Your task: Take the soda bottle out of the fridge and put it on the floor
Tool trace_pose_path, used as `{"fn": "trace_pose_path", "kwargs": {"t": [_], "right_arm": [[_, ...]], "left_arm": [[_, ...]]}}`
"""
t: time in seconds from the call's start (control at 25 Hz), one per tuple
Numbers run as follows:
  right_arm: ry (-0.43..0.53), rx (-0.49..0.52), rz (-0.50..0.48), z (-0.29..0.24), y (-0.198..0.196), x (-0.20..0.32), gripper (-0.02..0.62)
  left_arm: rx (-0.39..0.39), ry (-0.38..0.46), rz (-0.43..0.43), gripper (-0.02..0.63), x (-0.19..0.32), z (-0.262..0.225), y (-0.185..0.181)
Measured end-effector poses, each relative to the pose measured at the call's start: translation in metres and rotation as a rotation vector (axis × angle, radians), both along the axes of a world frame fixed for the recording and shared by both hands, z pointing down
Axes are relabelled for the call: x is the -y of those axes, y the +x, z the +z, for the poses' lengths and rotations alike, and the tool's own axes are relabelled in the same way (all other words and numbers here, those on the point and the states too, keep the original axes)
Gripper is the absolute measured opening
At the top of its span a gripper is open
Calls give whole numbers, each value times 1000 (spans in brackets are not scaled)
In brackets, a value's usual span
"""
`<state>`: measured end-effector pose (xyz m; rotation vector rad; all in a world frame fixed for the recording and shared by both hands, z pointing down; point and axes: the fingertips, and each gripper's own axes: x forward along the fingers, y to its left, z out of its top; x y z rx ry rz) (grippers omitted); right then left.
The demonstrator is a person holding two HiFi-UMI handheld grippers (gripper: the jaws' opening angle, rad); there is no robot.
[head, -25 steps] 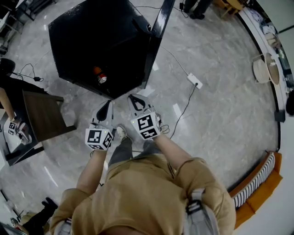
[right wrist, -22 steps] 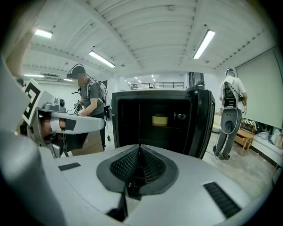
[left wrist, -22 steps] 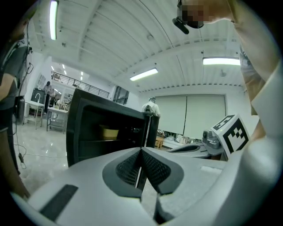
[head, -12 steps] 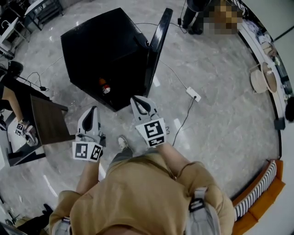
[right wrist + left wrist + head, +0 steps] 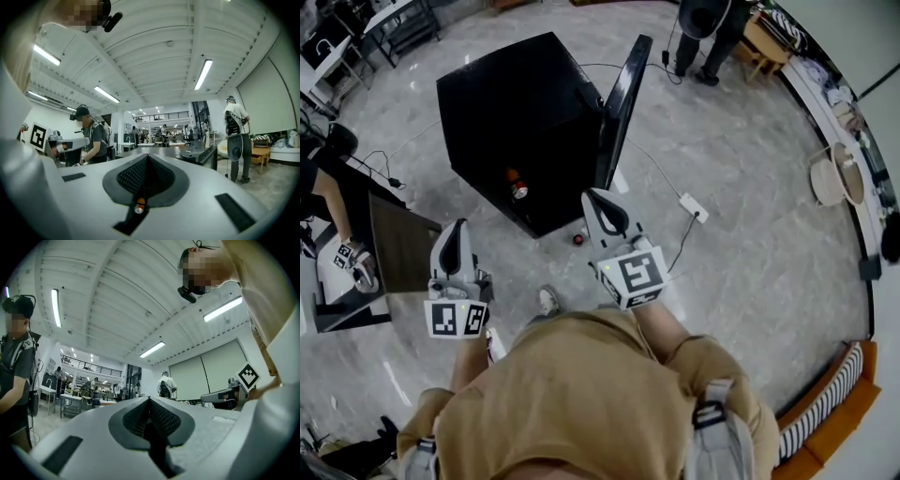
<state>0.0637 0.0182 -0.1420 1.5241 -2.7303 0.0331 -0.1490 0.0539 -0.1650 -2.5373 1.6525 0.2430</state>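
The black fridge (image 5: 516,103) stands on the grey marble floor with its door (image 5: 621,103) swung open to the right. A small soda bottle (image 5: 517,186) with a red label sits inside, near the front edge. My right gripper (image 5: 598,194) hovers shut and empty over the fridge's front right corner, beside the door. My left gripper (image 5: 454,225) is off to the left of the fridge, also shut and empty. In both gripper views the jaws point level across the room, the left gripper (image 5: 150,399) and right gripper (image 5: 146,156) each with pads together.
A small red object (image 5: 577,239) lies on the floor in front of the fridge. A white power strip (image 5: 695,208) with its cable lies right of the door. A dark table (image 5: 398,246) and a seated person (image 5: 323,202) are at the left. An orange sofa (image 5: 830,389) is at far right.
Both grippers have risen. The left one has swung out to the left, away from the fridge. The small red object on the floor has come into view.
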Motion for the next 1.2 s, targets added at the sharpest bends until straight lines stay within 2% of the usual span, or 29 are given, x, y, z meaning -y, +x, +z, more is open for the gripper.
{"fn": "trace_pose_path", "kwargs": {"t": [0.16,0.56,1.2], "right_arm": [[33,-2,1,-18,11,-5,2],[85,-27,11,-32,20,-10,2],[75,-23,59,-29,24,10,1]], "left_arm": [[-1,28,-27,2,-2,-9,-4],[-6,27,-51,2,-6,-2,-7],[-13,12,-35,2,25,1,-15]]}}
